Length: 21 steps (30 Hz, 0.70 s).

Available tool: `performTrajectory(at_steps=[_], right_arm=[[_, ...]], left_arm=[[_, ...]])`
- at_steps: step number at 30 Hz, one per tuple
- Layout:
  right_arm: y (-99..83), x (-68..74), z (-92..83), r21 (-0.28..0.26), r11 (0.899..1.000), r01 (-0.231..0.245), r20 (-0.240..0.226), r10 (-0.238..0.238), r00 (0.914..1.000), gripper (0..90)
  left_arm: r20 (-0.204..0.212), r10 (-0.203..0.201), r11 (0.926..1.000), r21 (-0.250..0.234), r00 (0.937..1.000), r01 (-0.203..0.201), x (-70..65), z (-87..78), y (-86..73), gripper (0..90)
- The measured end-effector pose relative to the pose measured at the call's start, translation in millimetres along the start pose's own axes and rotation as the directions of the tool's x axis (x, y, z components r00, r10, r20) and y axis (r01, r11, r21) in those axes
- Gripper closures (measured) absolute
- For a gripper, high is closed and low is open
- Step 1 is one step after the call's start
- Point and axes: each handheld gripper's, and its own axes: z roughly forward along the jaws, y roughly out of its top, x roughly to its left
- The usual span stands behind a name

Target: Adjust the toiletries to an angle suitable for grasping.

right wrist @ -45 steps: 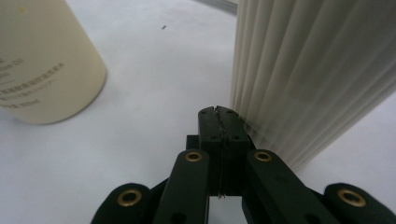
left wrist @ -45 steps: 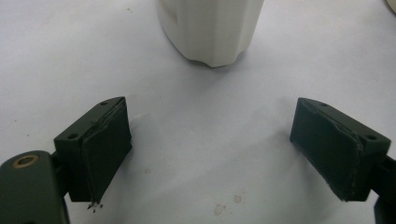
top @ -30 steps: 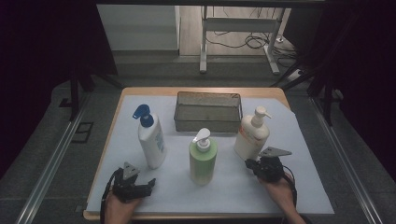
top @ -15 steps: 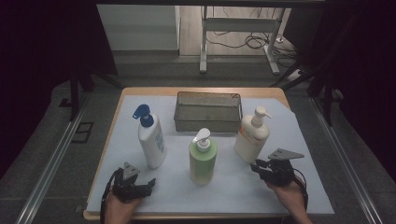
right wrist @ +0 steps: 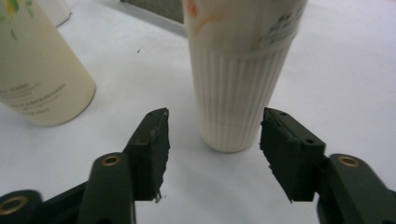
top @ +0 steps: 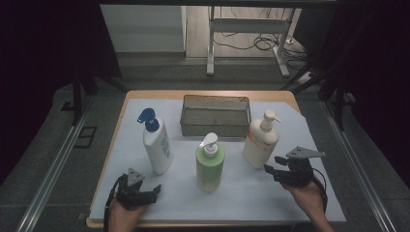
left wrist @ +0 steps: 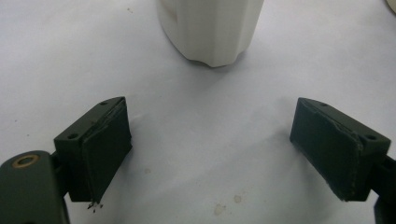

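While jaws just widening, cream ribbed bottle just beyond right gripper, untouched.

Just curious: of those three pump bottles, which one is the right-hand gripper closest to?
The cream bottle with the white pump, right of the wire basket's front; the green and blue-capped ones stand farther left.

On the table before me, three pump bottles stand in a loose row: one at the left, one in the middle and nearest to me, one at the right. Behind the middle bottle, toward the far edge, sits the wire basket, between the outer two bottles. My left gripper lies just in front of the left bottle, and my right gripper is just in front of the right bottle, to its right, the bottle's base ahead of its parted jaws.
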Motion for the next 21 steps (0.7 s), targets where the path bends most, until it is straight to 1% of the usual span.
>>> performTrajectory(at_steps=[4, 10, 16, 18, 21], right_arm=[[8.5, -3.5, -2.9, -0.01, 1.0, 0.003, 0.006, -0.003, 1.0, 38.5], [20.6, -5.5, -2.9, -0.009, 1.0, 0.013, 0.011, -0.013, 0.9999, 33.4], [32.8, -5.4, 0.9, -0.011, 1.0, 0.022, 0.019, -0.022, 0.9996, 29.3], [36.3, -5.4, 3.3, -0.009, 0.999, 0.032, 0.018, -0.032, 0.9993, 28.9], [41.4, -5.8, 7.4, -0.013, 1.0, 0.024, 0.014, -0.024, 0.9996, 28.5]], left_arm=[[0.0, 0.001, 1.0, 0.001, 1.0, -0.001, 0.1, -0.1, 0.0, 12.1], [0.001, 0.0, 1.0, 0.0, 1.0, 0.0, 0.1, 0.0, 0.0, 12.1], [0.001, 0.001, 1.0, 0.0, 1.0, -0.001, 0.1, 0.0, 0.0, 12.1], [0.001, 0.0, 1.0, 0.0, 1.0, 0.0, 0.1, 0.0, 0.0, 12.1], [0.001, 0.0, 1.0, 0.0, 1.0, 0.0, 0.1, 0.0, 0.0, 12.1]])
